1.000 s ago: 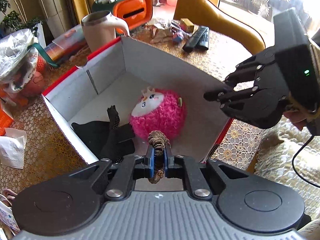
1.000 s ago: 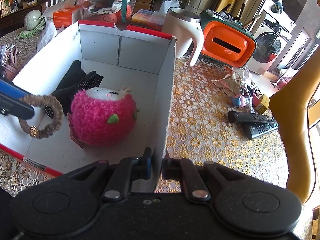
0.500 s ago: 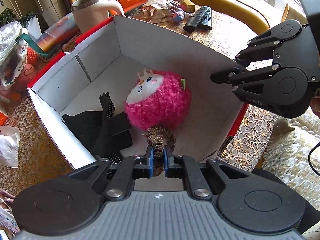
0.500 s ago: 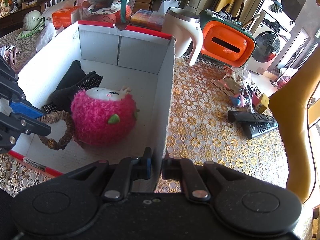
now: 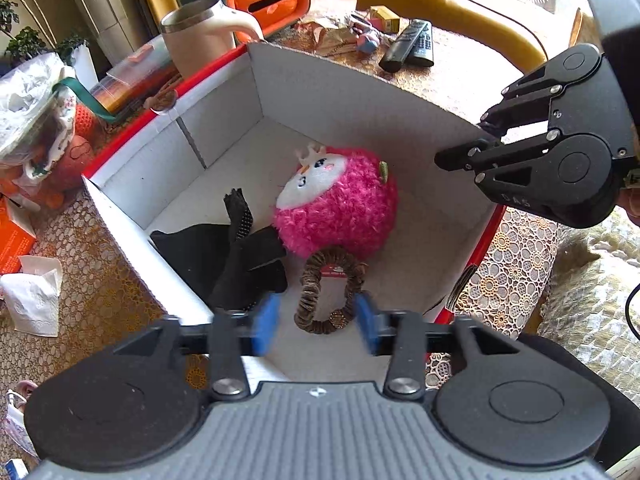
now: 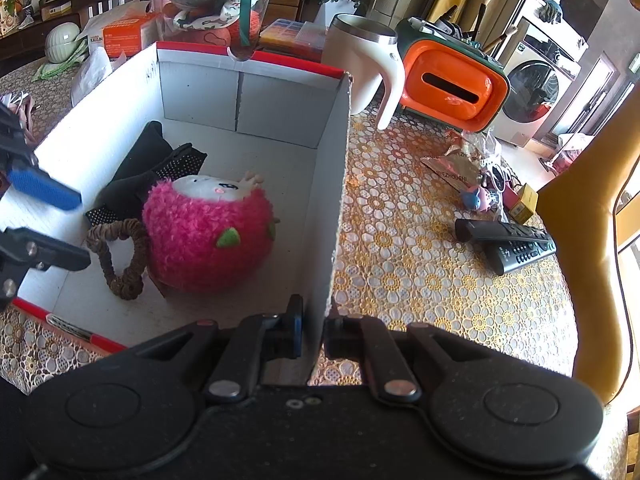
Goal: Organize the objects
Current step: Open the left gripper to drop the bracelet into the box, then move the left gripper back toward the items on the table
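Note:
A brown scrunchie (image 5: 309, 290) lies on the floor of the white cardboard box (image 5: 320, 92), leaning against a pink plush toy (image 5: 340, 208). My left gripper (image 5: 316, 320) hovers just above it, its jaws opening; the blue pads (image 5: 266, 322) stand either side of the scrunchie without touching it. Black gloves (image 5: 224, 252) lie to the plush's left. In the right wrist view the scrunchie (image 6: 138, 240) rests by the plush (image 6: 204, 240), the left gripper (image 6: 60, 224) beside it. My right gripper (image 6: 314, 332) is shut on the box wall (image 6: 332, 184).
A cream mug (image 6: 356, 56) and an orange case (image 6: 452, 84) stand behind the box. Two remotes (image 6: 508, 240) and small trinkets (image 6: 476, 196) lie on the lace tablecloth to the right, near a yellow chair (image 6: 580, 220). A tissue (image 5: 36, 296) lies left of the box.
The left gripper came down into the box with the scrunchie, then its jaws parted and let the scrunchie go onto the box floor beside the plush. The right gripper stayed still.

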`<action>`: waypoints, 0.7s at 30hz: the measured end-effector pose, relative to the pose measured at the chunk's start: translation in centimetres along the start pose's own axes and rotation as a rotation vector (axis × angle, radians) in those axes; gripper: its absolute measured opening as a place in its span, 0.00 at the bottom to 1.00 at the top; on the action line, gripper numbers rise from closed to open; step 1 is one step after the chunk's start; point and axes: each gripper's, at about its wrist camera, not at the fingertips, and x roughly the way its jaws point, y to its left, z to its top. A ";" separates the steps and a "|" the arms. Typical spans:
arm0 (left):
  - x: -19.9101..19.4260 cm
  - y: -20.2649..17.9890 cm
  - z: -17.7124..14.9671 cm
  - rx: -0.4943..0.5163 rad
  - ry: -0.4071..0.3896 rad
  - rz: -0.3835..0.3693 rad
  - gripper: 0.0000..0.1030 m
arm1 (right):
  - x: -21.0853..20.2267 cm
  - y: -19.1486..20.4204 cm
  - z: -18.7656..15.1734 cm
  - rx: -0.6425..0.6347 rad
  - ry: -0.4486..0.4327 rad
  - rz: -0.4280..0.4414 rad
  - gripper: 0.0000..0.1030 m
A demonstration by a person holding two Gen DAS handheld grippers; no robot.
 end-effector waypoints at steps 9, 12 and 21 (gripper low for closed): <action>-3.8 0.7 -1.0 -0.023 -0.083 -0.013 0.62 | -0.1 0.0 -0.1 0.000 0.001 0.000 0.08; -5.1 1.2 -1.9 -0.042 -0.104 -0.019 0.62 | -0.1 0.0 -0.1 -0.001 0.002 0.000 0.08; -8.9 4.5 -6.3 -0.146 -0.157 -0.019 0.67 | -0.2 0.1 -0.1 -0.008 0.007 -0.005 0.08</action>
